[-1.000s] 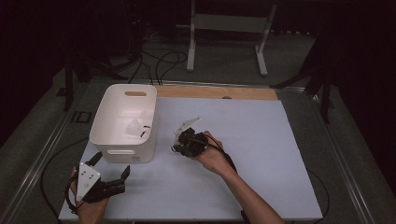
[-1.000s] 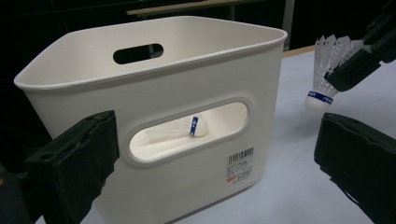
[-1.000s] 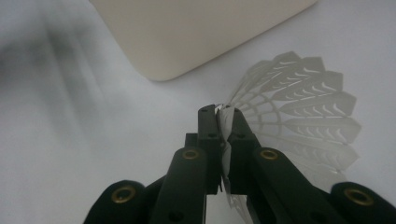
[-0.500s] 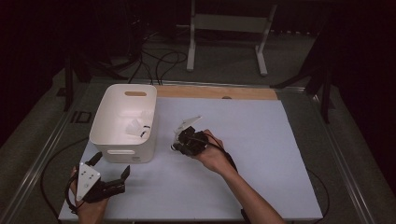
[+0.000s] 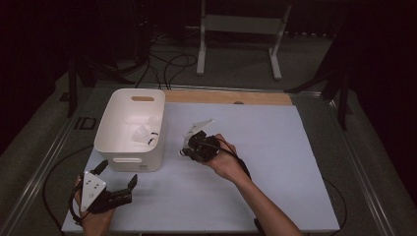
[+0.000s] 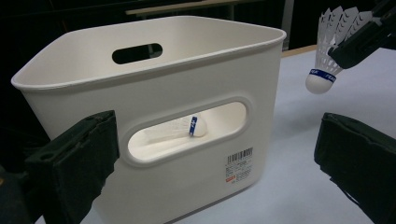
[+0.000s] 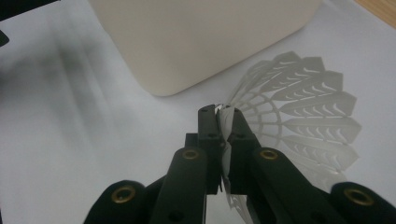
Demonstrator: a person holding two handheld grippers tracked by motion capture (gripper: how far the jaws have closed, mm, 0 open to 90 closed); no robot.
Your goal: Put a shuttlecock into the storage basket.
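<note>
The worktop (image 5: 275,162) is a white sheet with a strip of bare wood along its far edge, standing in a dark room; cables and a white metal stand occupy the floor behind it.

Left to right:

1. Left tongs (image 5: 118,183). Held low at the near left corner, just in front of the bin. The jaws stand wide apart with nothing between them; in the left gripper view they frame the bin's near wall.

2. Bin (image 5: 109,147). White plastic, with slotted handles in its walls and a barcode label below the near slot. One shuttlecock already lies inside (image 6: 180,131), visible through that slot.

3. Shuttlecock (image 6: 332,44). Held by the right tongs (image 5: 186,146) above the worktop, just right of the bin and clear of the bin's rim. The jaws are closed on the skirt edge, which shows as a thin white sheet pinched between them in the right gripper view.

Appearance: white moulded skirt with slotted, feather-shaped vanes fanning outward; rounded white cork nose carrying a blue printed band. It hangs nose-down.

Handling, as judged:
- Very light; it should follow any quick wrist motion and may swing.
- The skirt is thin and flexible; heavy clamping could crease or crack the vanes.
- The nose is the firm part but round and likely slippery.
- Preferred hold: the skirt rim, as now, or the stiffer neck just above the nose.
</note>
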